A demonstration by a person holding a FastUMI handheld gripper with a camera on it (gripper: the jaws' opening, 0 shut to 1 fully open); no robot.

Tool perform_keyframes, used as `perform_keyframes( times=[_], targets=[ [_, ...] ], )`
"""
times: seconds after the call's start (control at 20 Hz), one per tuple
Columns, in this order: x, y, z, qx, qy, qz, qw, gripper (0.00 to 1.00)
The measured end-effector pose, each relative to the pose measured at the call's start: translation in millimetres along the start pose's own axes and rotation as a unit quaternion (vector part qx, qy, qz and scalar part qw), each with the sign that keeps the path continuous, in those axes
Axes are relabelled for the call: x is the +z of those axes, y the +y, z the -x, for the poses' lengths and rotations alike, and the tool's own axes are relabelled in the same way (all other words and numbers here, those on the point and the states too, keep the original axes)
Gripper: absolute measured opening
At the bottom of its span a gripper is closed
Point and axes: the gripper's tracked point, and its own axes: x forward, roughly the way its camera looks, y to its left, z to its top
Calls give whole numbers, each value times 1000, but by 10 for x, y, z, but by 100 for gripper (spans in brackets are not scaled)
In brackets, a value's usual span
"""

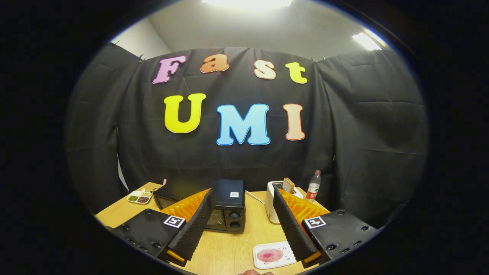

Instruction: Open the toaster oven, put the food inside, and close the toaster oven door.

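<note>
A black toaster oven (223,208) stands on the wooden table (252,233) beyond my fingers, its door shut and its knobs on the right side. My left finger covers part of its front. My gripper (242,194) is open and held above the table, with nothing between the fingers. A white square plate (273,255) carrying a pink round piece of food (269,254) lies on the table close below, just inside my right finger.
A white pop-up toaster (276,206) with a slice of bread (288,185) in it stands right of the oven. A plastic bottle (313,186) stands behind it. A small divided dish (140,197) sits at the table's far left. A fingertip (254,272) shows below the plate.
</note>
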Motion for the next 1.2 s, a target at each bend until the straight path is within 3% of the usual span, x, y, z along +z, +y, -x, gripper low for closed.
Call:
perform_keyframes(
  times=[0.55, 1.2],
  targets=[
    [29, 313, -158, 18, 15, 6, 1000, 97],
    [-265, 779, -660, 36, 61, 3, 997, 98]
  ],
)
